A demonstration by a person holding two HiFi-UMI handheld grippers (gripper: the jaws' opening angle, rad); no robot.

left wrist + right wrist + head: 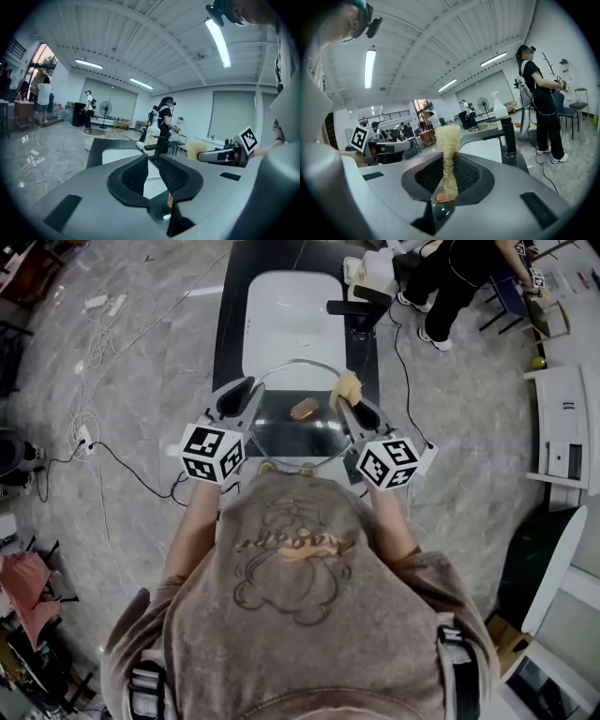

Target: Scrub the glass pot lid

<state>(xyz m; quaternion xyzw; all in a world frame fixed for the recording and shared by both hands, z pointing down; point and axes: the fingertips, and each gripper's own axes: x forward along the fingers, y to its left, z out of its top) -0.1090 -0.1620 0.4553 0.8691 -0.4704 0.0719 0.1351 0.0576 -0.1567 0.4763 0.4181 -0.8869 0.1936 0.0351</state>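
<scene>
The glass pot lid (281,432), steel-rimmed with a brown knob (303,409), lies near the front of the dark counter (234,296), between my two grippers. My left gripper (236,397) is at the lid's left rim. In the left gripper view its jaws (153,171) stand a narrow gap apart. A thin line of the rim (156,178) crosses that gap, and I cannot tell whether the pads touch it. My right gripper (352,407) (449,173) is shut on a pale yellow loofah scrubber (347,386) (447,140), held over the lid's right rim.
A white sink (291,315) lies just beyond the lid, with a black faucet (361,307) (508,133) on its right and a soap bottle (499,110) behind. A person (450,277) stands at the counter's far right. Cables (94,456) trail over the floor at the left.
</scene>
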